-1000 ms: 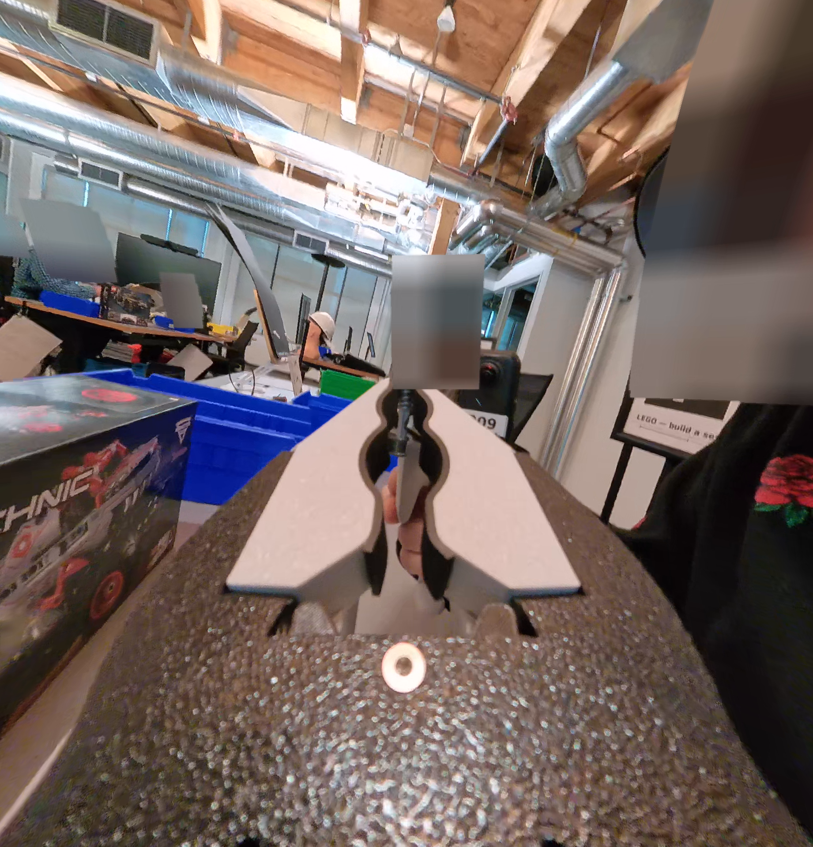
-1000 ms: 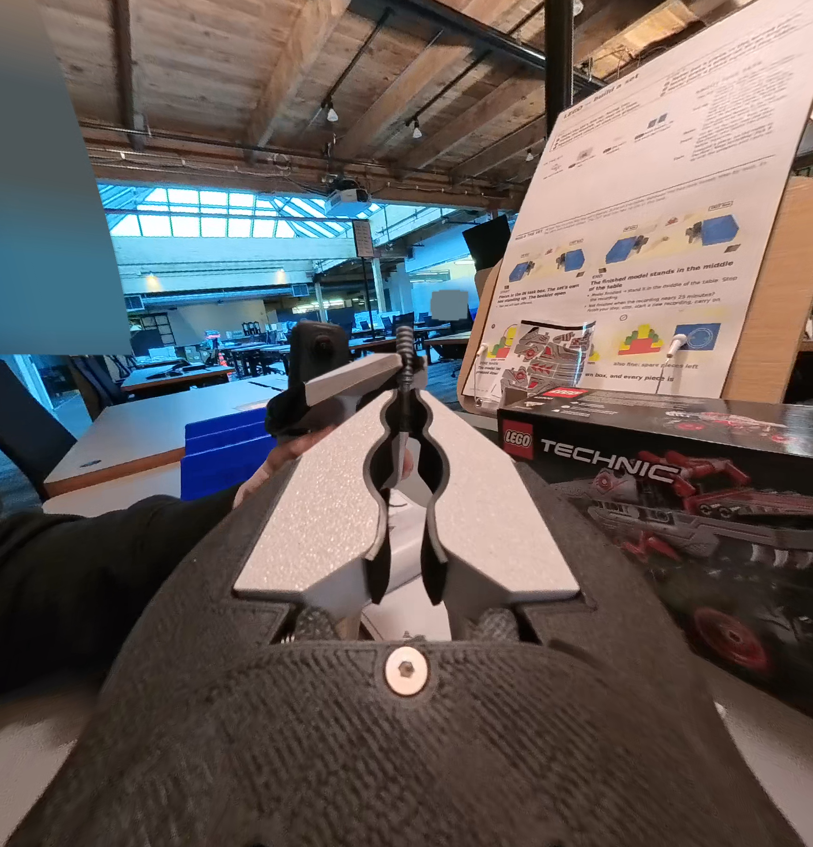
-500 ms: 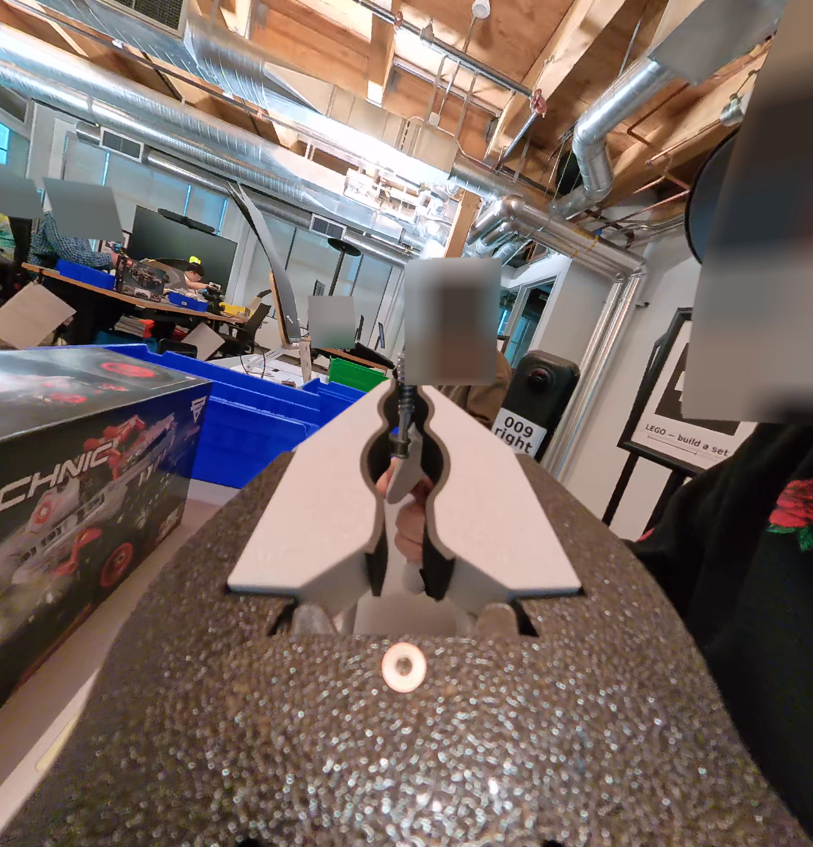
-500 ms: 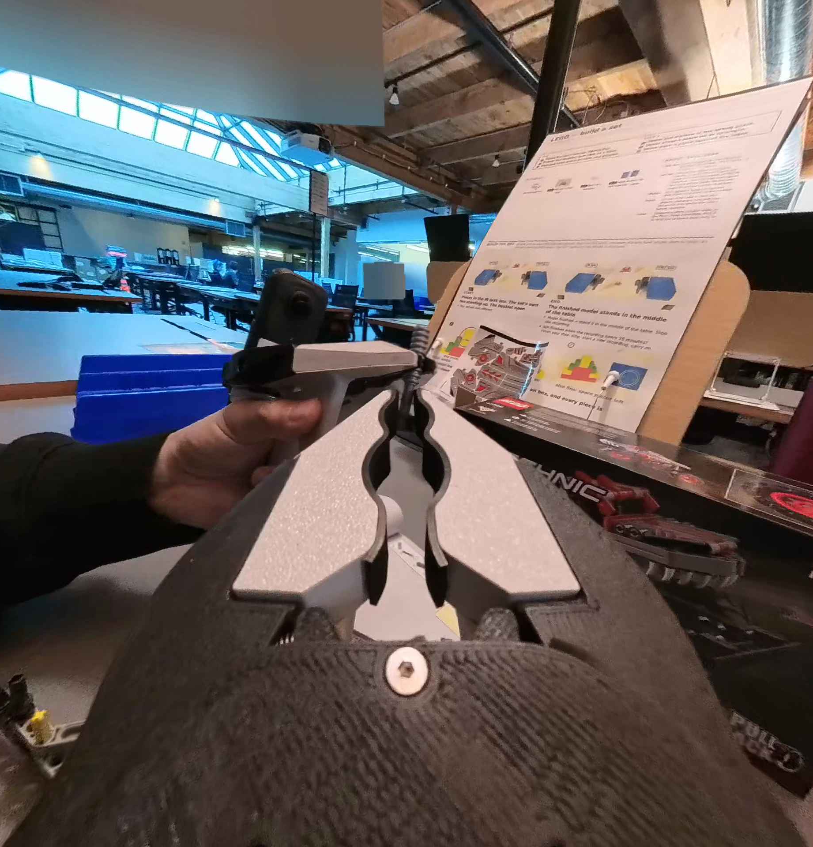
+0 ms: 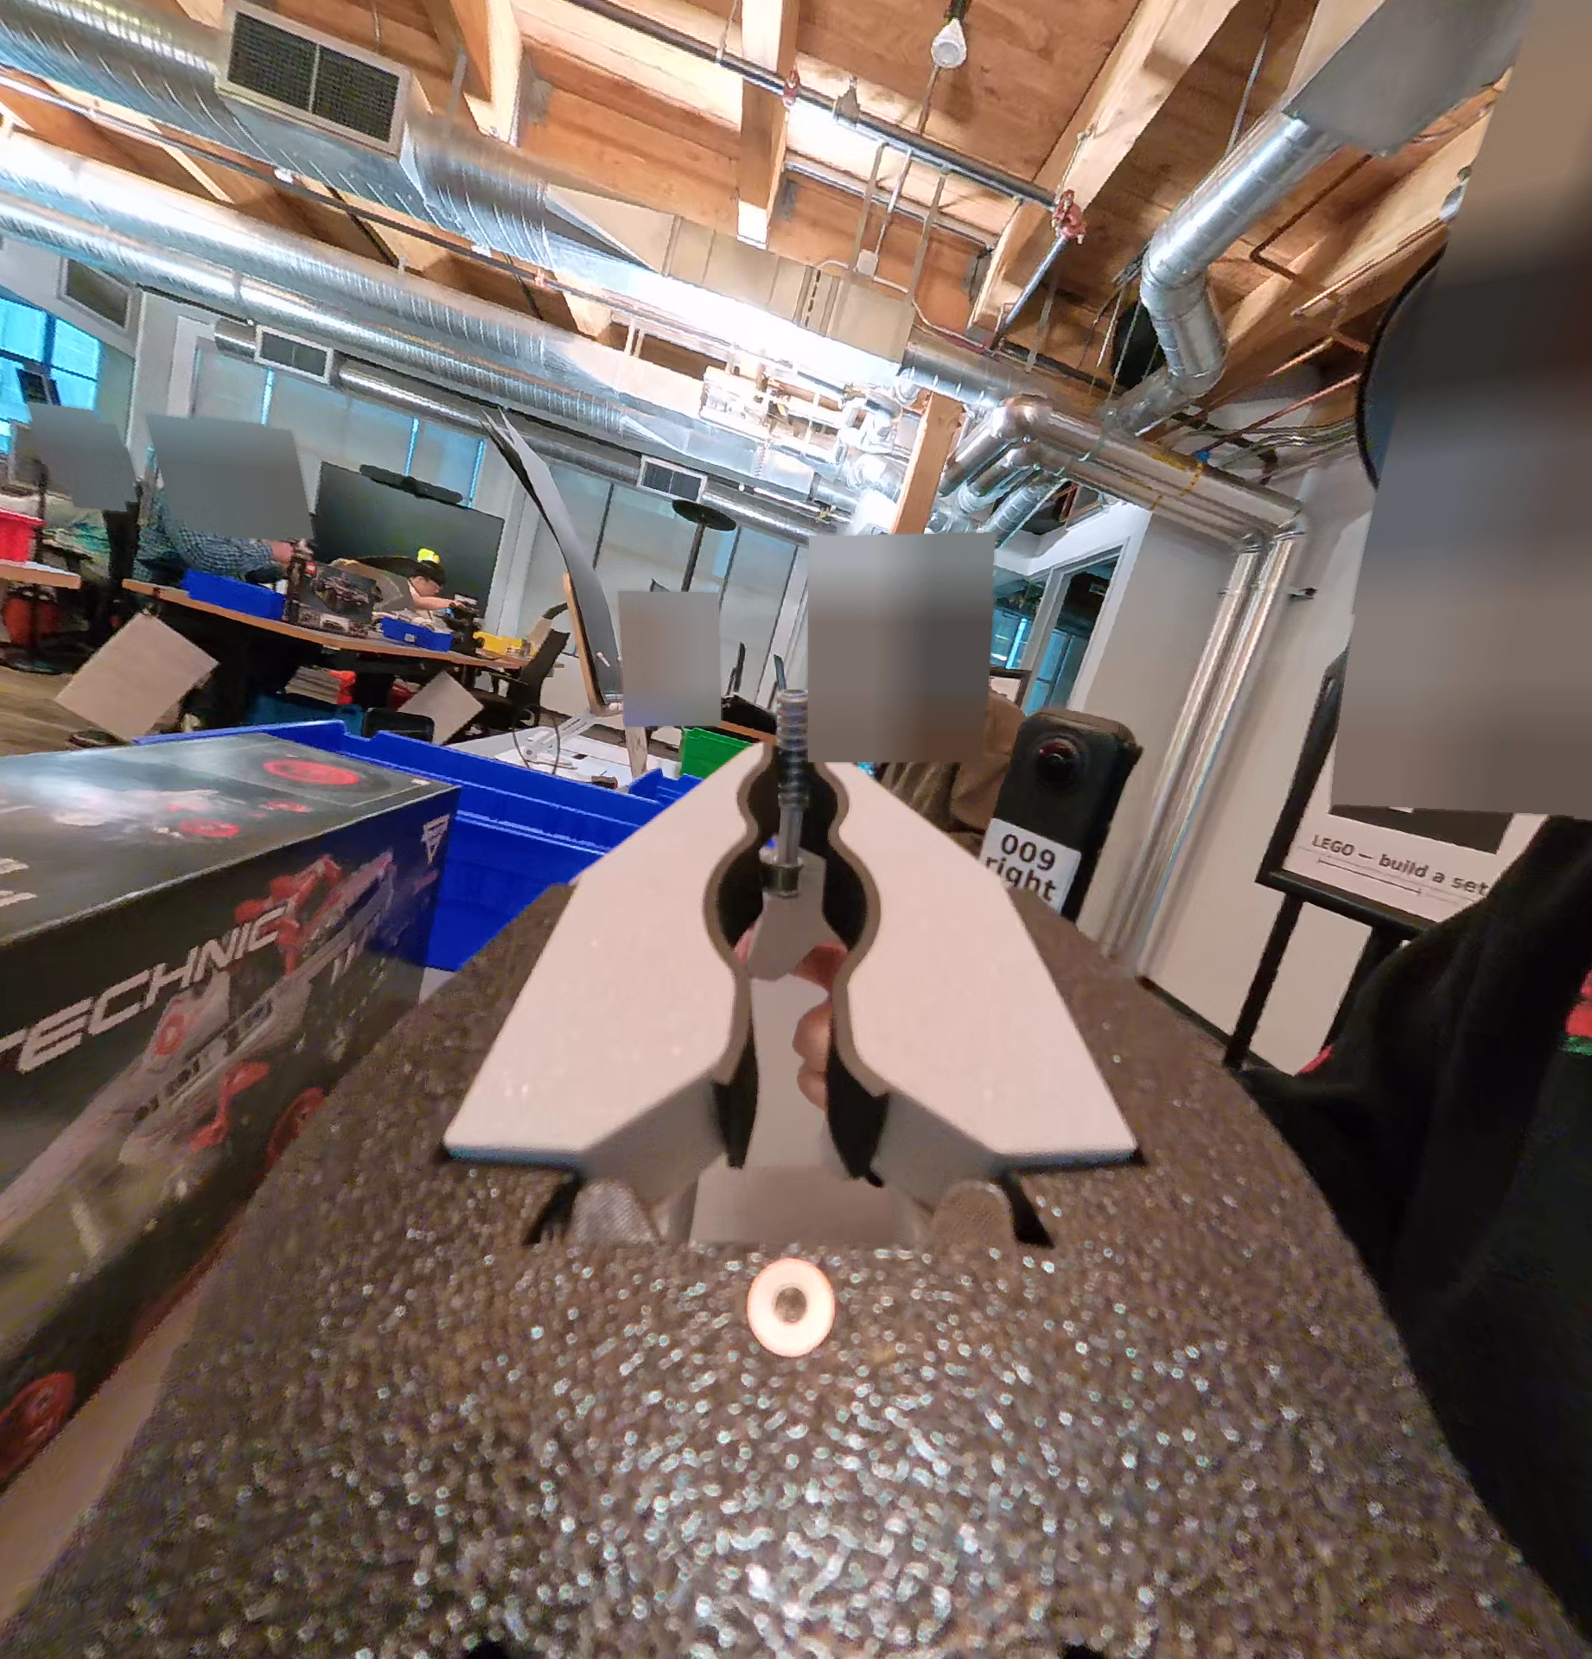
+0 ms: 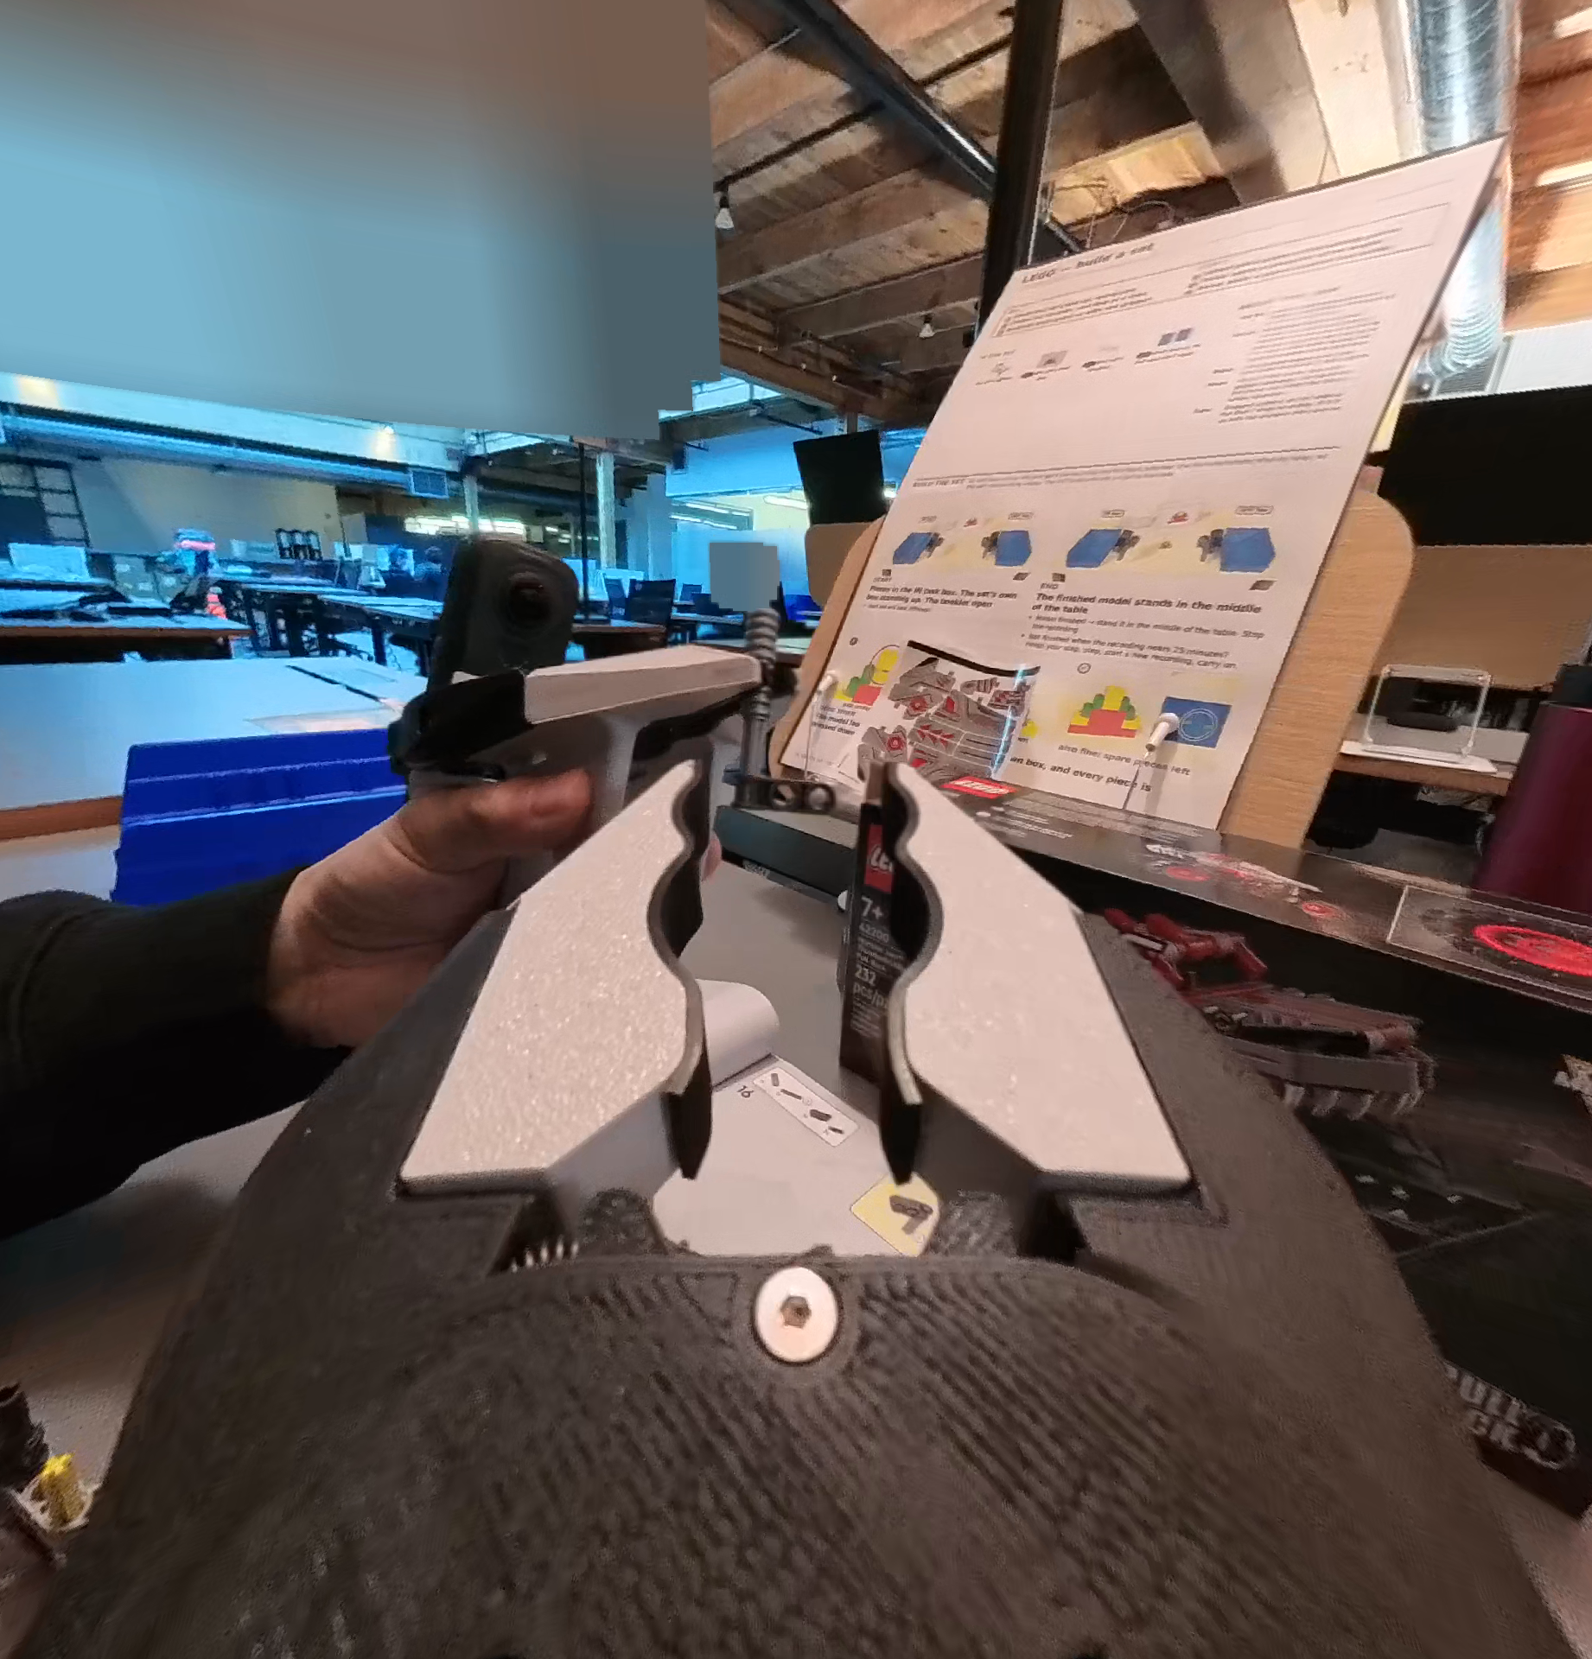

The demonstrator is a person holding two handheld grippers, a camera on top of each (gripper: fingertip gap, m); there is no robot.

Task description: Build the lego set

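My left gripper is shut on a thin grey axle piece with a ribbed top, held upright. In the right wrist view the left gripper is seen side-on in a hand, and the axle piece has a small black beam at its lower end. My right gripper is open and empty, just short of that piece. One of its fingers shows through the gap of the left gripper. The black Lego set box lies on the table.
The set box is at the right, with an instruction board behind it and an open booklet below my right gripper. A blue bin is at the left. A small part-built assembly sits at bottom left. The tips of both grippers are at nearly the same place.
My right gripper was shut on the axle piece together with the left; it has opened and let go. The left gripper still holds the piece.
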